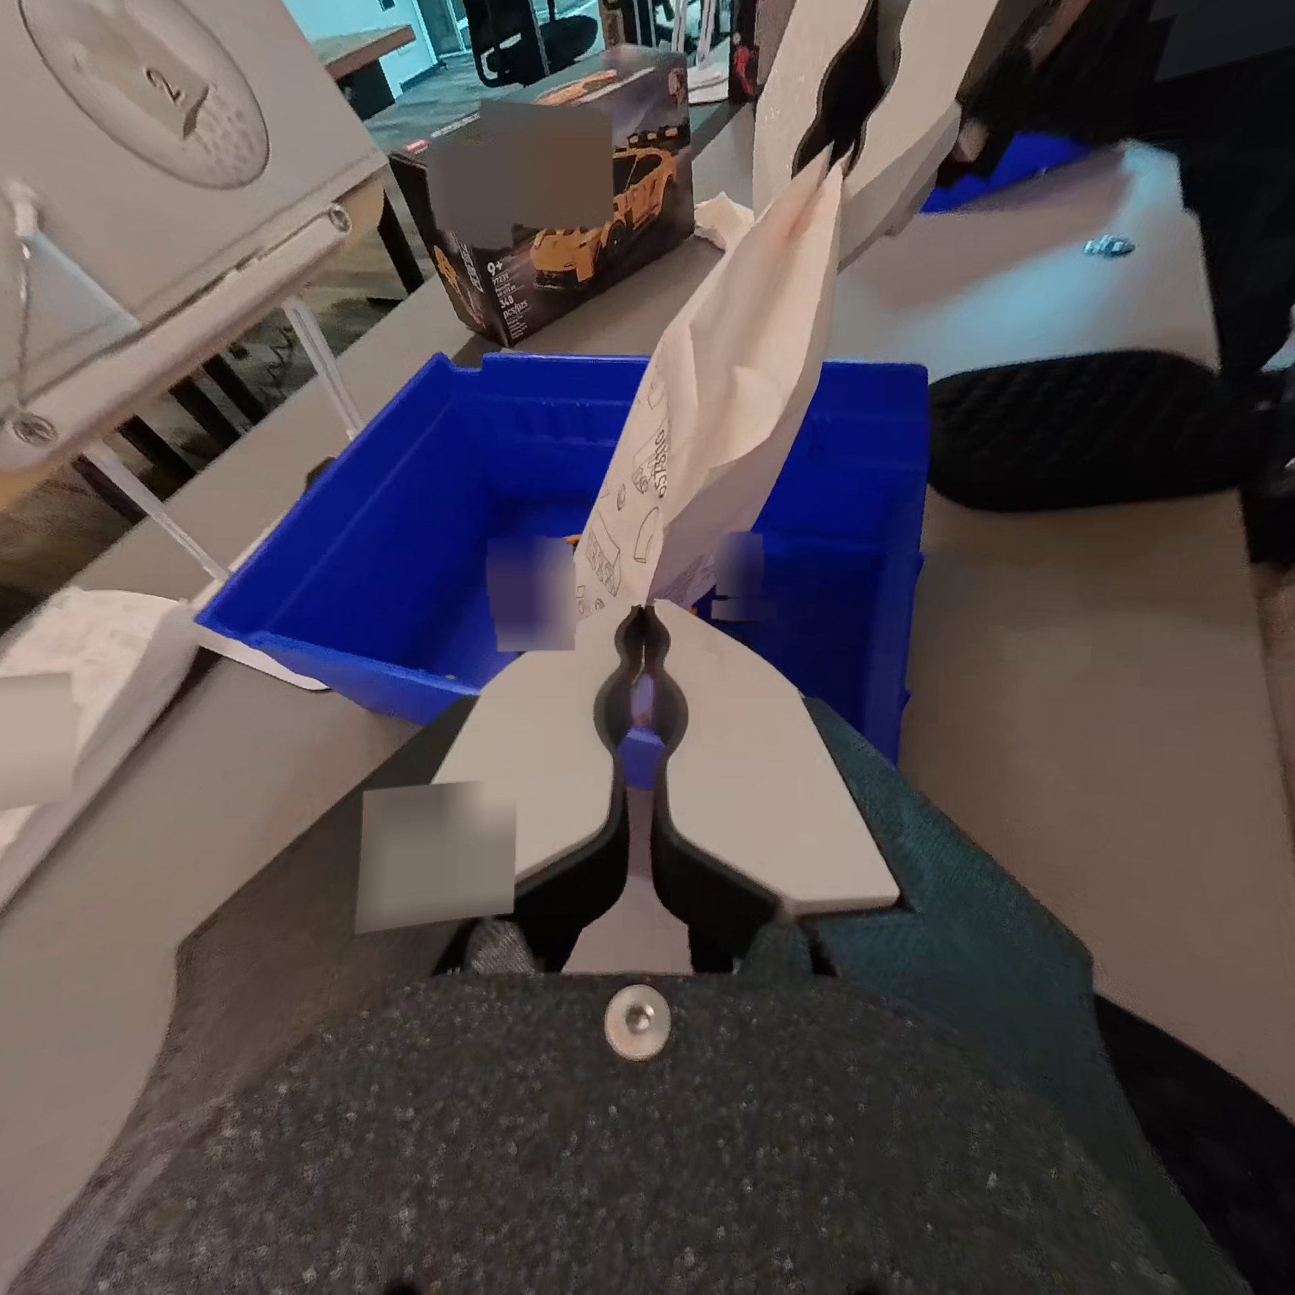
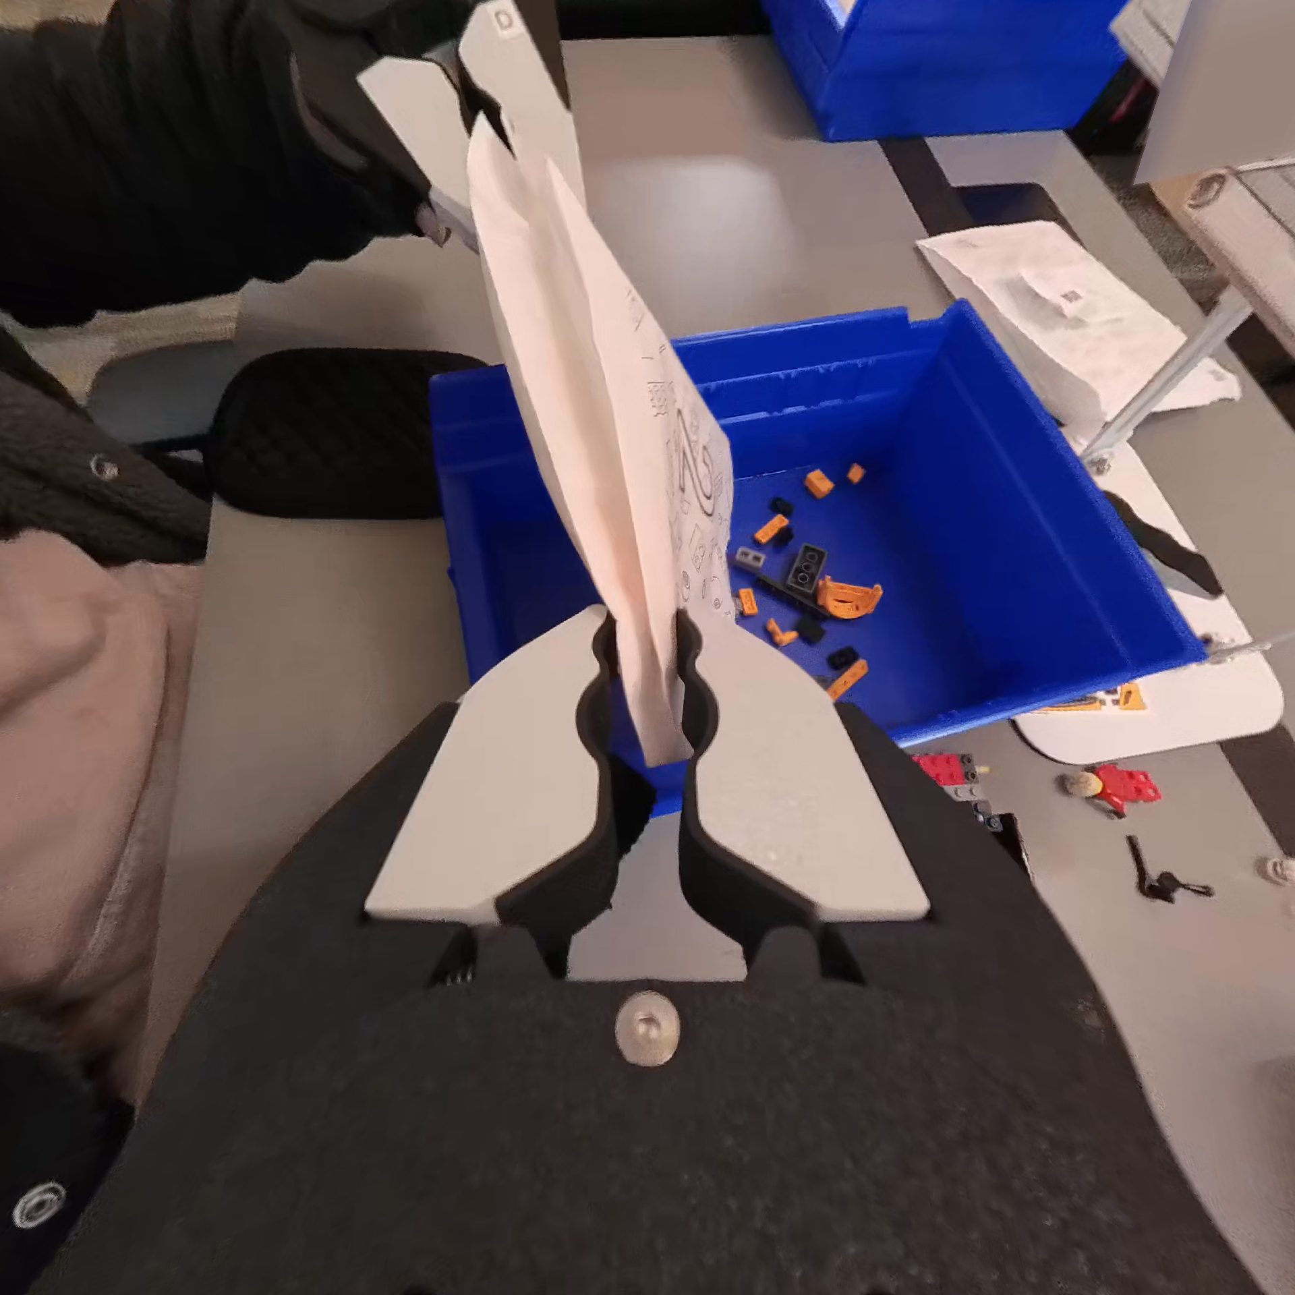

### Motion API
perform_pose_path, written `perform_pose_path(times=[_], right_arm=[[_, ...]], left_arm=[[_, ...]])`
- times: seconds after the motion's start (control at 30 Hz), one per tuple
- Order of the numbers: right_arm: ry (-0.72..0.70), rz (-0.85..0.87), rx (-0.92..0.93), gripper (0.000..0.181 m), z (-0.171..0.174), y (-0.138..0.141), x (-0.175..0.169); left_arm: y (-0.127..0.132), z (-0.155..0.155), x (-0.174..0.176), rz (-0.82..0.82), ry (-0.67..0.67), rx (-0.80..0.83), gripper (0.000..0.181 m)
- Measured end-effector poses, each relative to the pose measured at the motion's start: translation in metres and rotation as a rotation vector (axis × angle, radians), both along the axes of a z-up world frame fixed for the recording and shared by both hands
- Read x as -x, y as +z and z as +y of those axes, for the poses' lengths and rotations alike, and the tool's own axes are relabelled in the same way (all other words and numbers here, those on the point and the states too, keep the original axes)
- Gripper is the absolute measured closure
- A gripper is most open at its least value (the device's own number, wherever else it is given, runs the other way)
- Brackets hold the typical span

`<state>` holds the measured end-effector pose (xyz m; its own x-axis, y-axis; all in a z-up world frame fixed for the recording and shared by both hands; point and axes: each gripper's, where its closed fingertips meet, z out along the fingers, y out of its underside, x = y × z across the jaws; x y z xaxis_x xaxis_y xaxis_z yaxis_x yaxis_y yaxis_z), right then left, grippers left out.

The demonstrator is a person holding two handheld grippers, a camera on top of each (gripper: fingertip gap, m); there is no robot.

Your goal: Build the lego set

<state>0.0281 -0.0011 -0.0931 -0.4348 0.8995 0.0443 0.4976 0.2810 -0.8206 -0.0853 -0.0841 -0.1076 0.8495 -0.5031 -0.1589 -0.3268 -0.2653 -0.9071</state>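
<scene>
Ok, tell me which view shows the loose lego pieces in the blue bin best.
Right wrist view: orange and black lego pieces lie in plain sight on the blue bin floor. In the left wrist view the paper bag and blur patches hide nearly all.

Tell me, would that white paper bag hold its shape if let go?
Probably not: the paper bag creases and sags between the left tool and right tool, so it seems floppy. Likely light too, with bricks already lying in the blue bin.

Grey table, wooden desk behind
</scene>
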Motion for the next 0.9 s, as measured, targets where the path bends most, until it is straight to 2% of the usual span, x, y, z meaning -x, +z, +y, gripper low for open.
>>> perform_pose_path(times=[0.17,0.23,0.43,0.5,0.57,0.67,0.8,0.9], right_arm=[[-0.046,-0.016,0.081,0.161,0.016,0.004,0.009],[-0.045,-0.031,0.092,0.152,0.020,0.002,0.009],[-0.015,-0.071,0.088,0.139,0.030,-0.018,0.007],[-0.024,-0.068,0.097,0.148,0.035,-0.021,0.008],[-0.037,-0.028,0.099,0.176,0.039,-0.018,0.013],[-0.033,-0.004,0.095,0.178,0.037,-0.004,0.020],[-0.045,0.020,0.113,0.178,0.039,0.024,0.029],[-0.060,0.024,0.131,0.178,0.038,0.023,0.038]], left_arm=[[0.002,0.010,0.007,-0.223,0.001,0.062,0.181],[0.003,0.012,0.009,-0.304,-0.006,0.083,0.181],[-0.001,0.018,0.017,-0.452,-0.017,0.117,0.181],[-0.001,0.019,0.020,-0.497,-0.022,0.115,0.181],[-0.003,0.022,0.022,-0.522,-0.015,0.115,0.181],[0.003,0.026,0.023,-0.537,-0.021,0.114,0.181],[0.027,0.033,0.022,-0.478,-0.026,0.079,0.181],[0.031,0.042,0.014,-0.447,-0.026,0.083,0.181]])
